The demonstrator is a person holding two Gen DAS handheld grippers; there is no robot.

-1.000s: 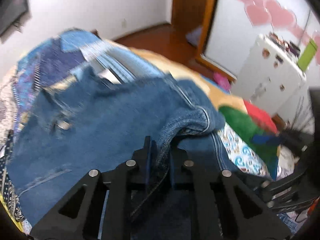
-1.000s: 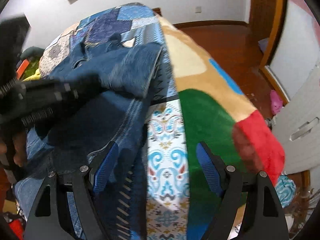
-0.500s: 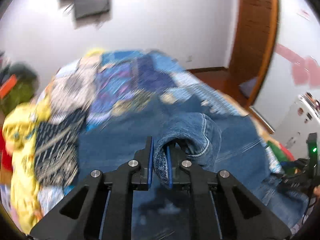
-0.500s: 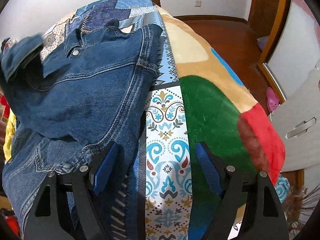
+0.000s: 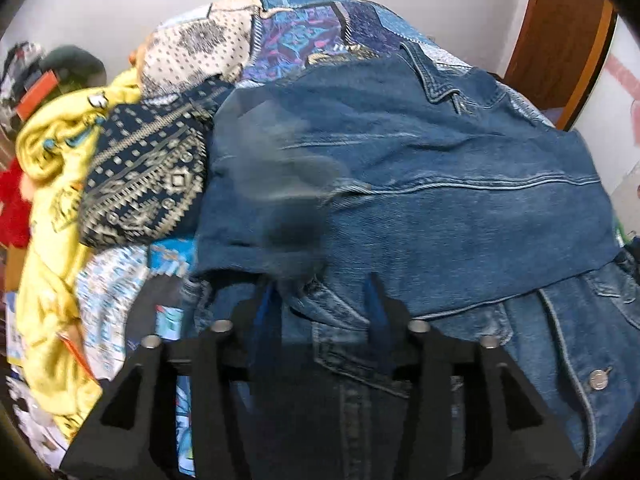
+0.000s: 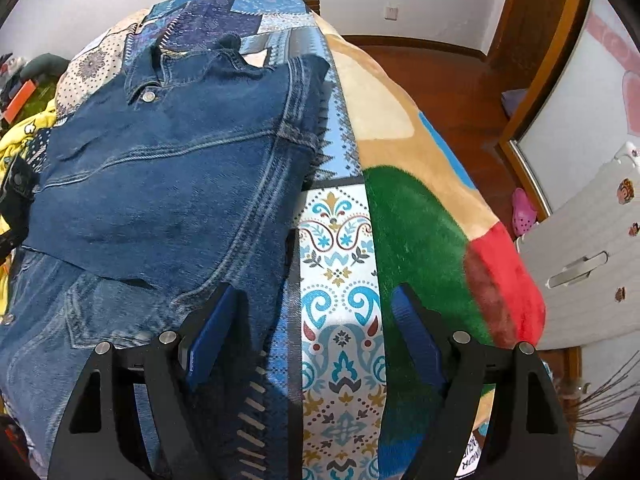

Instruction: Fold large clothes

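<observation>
A blue denim jacket [image 5: 440, 184] lies on a patchwork bed cover [image 5: 320, 32], with one side folded over its body. My left gripper [image 5: 324, 300] is open just above the jacket's front; a blurred sleeve end [image 5: 288, 208] hangs loose ahead of its fingers. In the right wrist view the jacket [image 6: 168, 184] lies to the left, collar [image 6: 152, 76] at the far end. My right gripper [image 6: 312, 320] is open and empty, over the jacket's right edge and the patterned cover [image 6: 340, 264].
A yellow garment [image 5: 52, 184] and a dark patterned cloth [image 5: 148, 176] lie piled left of the jacket. A green, red and tan blanket [image 6: 420, 216] covers the bed's right side. A white cabinet [image 6: 588, 256] and wooden floor [image 6: 452, 80] lie beyond the bed's edge.
My left gripper swung the sleeve across the jacket, then opened and let it go. My right gripper stayed open in place.
</observation>
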